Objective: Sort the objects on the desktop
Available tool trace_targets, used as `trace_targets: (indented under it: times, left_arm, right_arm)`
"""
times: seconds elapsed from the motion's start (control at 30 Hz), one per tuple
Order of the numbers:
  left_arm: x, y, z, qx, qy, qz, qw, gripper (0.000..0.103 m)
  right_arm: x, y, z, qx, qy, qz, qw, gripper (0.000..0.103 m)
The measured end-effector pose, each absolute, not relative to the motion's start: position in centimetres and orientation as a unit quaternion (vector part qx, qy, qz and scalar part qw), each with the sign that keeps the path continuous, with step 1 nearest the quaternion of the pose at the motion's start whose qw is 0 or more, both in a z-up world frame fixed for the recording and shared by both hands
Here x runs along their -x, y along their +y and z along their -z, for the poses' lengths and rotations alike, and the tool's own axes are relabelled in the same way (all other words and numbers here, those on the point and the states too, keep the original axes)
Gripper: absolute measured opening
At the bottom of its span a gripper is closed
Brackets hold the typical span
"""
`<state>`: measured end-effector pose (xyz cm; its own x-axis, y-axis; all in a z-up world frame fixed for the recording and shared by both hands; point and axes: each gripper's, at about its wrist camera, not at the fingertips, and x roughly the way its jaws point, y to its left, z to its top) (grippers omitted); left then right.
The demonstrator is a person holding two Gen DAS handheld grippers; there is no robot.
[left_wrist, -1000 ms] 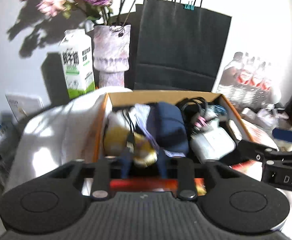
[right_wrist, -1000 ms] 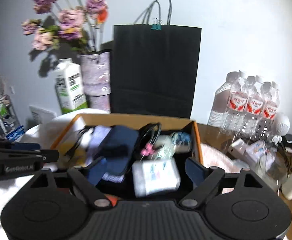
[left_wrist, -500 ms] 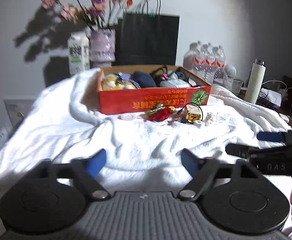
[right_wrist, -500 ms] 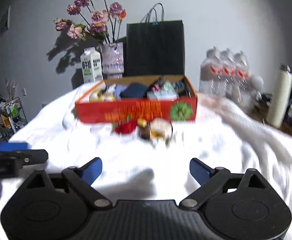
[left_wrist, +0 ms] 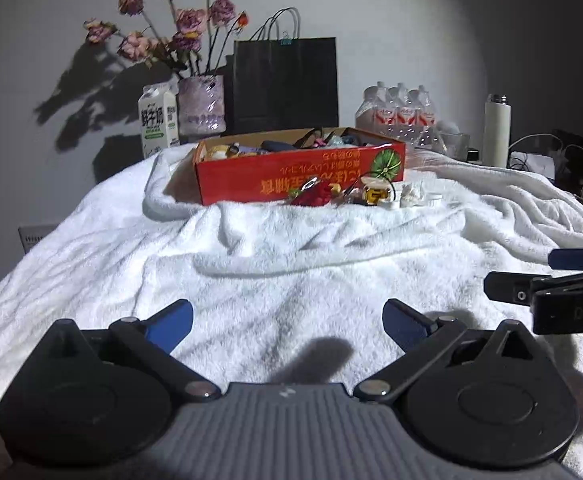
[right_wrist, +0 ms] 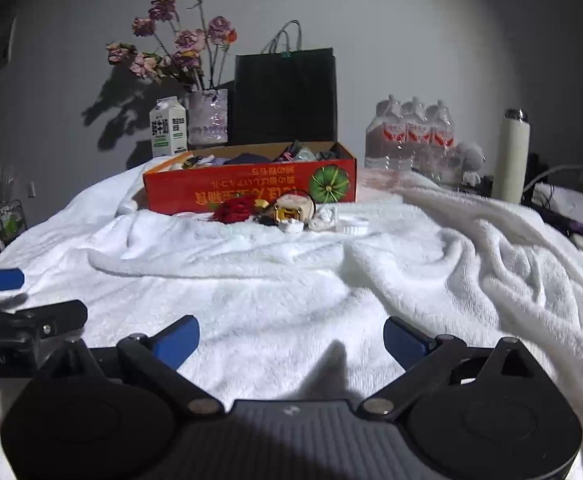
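Note:
An orange-red cardboard box (left_wrist: 251, 176) (right_wrist: 227, 192) holding several items stands at the far middle of the white towel. In front of it lie a red crumpled item (left_wrist: 315, 196) (right_wrist: 233, 211), a yellow and white gadget (left_wrist: 373, 194) (right_wrist: 289, 210) and small white pieces (left_wrist: 411, 194) (right_wrist: 351, 224). My left gripper (left_wrist: 287, 324) is open and empty, low over the near towel. My right gripper (right_wrist: 291, 340) is open and empty, beside it on the right; its fingers (left_wrist: 571, 258) show at the left wrist view's right edge.
Behind the box stand a milk carton (left_wrist: 156, 120) (right_wrist: 168, 126), a vase of dried flowers (left_wrist: 201, 110) (right_wrist: 207, 116) and a black paper bag (left_wrist: 285, 84) (right_wrist: 285, 98). Water bottles (left_wrist: 397, 114) (right_wrist: 411, 136) and a white flask (left_wrist: 497, 130) (right_wrist: 511, 156) stand at the right. The towel (left_wrist: 291, 264) is rumpled.
Both grippers have pulled back from over the box to the near end of the towel. Both now stand open and empty.

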<state>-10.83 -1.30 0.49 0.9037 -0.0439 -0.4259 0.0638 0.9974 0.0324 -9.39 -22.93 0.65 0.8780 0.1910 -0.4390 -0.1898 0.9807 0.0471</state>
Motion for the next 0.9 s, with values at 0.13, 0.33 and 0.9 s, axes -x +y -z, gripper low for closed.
trace_targets:
  times: [0.13, 0.33, 0.9]
  left_arm:
    - [10.9, -1.3, 1.0, -0.002, 0.240, 0.024, 0.971, 0.103]
    - [11.4, -0.9, 2.0, 0.018, 0.222, 0.023, 0.975, 0.103]
    - [10.6, -0.6, -0.5, 0.022, 0.262, 0.047, 0.964, 0.103]
  right_arm:
    - [10.2, -22.7, 0.2, -0.017, 0.224, -0.103, 0.969, 0.099]
    - [10.5, -21.9, 1.5, -0.006, 0.230, -0.095, 0.969, 0.100]
    - [9.7, -22.3, 0.8, -0.027, 0.267, -0.097, 0.958, 0.103]
